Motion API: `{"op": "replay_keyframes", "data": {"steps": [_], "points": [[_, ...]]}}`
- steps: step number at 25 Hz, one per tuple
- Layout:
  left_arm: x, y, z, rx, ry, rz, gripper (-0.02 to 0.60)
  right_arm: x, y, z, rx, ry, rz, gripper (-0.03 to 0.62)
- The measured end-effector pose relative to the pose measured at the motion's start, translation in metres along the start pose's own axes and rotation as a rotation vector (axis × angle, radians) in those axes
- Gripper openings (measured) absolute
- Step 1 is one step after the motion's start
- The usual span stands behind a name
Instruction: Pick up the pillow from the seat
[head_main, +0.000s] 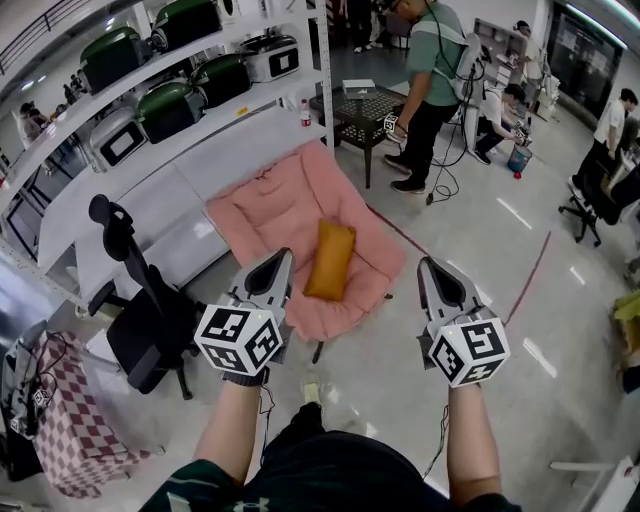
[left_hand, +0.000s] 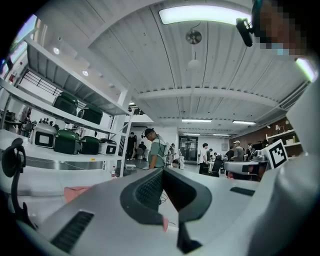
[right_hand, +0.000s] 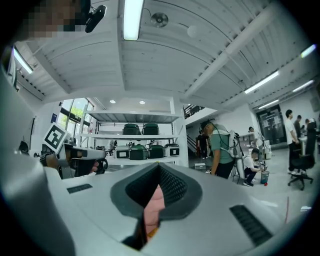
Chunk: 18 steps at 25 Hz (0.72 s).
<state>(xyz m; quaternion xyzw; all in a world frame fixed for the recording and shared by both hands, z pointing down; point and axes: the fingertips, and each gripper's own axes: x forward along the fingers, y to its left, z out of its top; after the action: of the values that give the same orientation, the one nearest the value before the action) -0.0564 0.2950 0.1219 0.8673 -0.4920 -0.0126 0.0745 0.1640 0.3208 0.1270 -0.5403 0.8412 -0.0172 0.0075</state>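
The left gripper (head_main: 285, 256) and right gripper (head_main: 426, 263), both closed and empty, point up the picture toward the orange pillow (head_main: 330, 260) on the pink seat (head_main: 268, 212), probably to grab it.

The room is seen from the head camera steeply from above, with the pink padded folding seat (head_main: 290, 215) below and the left gripper (head_main: 283, 256) and right gripper (head_main: 428, 262) at the bottom. Each gripper view is taken from just behind its own jaws, aimed level across the room. The white metal shelving rack (head_main: 265, 105) and the person in a green shirt (right_hand: 220, 150) are shared by all three views.
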Motion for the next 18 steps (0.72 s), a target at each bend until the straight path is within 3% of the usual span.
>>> {"op": "replay_keyframes", "data": {"steps": [18], "points": [[0.133,0.145,-0.014,0.002,0.043,-0.064,0.0,0.188,-0.018,-0.04,0.029,0.1,-0.07,0.002]]}}
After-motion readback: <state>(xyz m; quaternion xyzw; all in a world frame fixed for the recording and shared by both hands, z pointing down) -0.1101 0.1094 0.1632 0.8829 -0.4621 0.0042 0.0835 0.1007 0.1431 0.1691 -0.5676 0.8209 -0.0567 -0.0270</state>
